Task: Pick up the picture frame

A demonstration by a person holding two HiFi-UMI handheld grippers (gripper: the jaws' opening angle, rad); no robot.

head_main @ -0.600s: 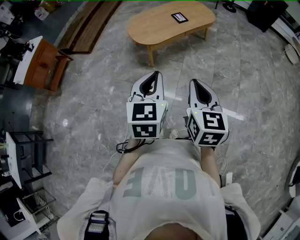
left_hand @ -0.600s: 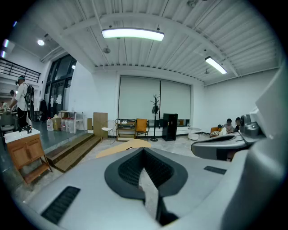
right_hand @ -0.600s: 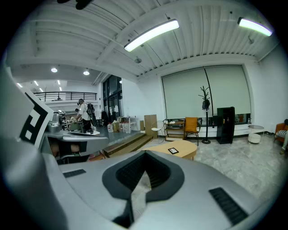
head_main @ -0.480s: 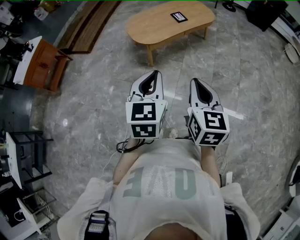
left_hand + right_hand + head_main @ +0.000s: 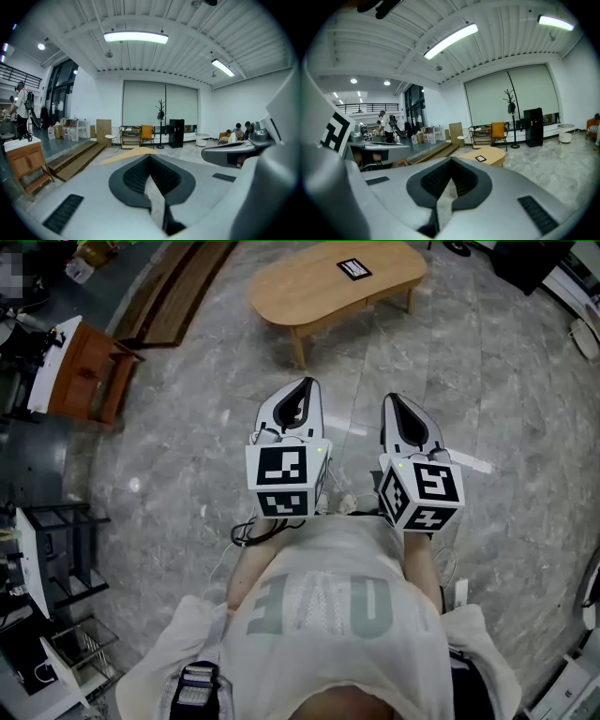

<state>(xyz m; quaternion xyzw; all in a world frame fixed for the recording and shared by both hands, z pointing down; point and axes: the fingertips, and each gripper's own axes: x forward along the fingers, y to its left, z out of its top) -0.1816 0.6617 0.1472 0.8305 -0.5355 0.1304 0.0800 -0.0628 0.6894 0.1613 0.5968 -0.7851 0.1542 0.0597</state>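
Note:
A small black picture frame lies flat on a light wooden kidney-shaped table at the top of the head view. It also shows in the right gripper view as the picture frame on the table. My left gripper and right gripper are held side by side in front of the person's chest, pointing toward the table and well short of it. Both have their jaws together with nothing between them. The left gripper sees only the table's near edge; the frame is hidden there.
Grey marble floor lies between me and the table. A wooden cabinet stands at the left beside wooden steps. A metal rack is at the lower left. People sit far off at the right of the room.
The table and frame have slid slightly toward the top edge of the head view. Both grippers keep the same pose, jaws together.

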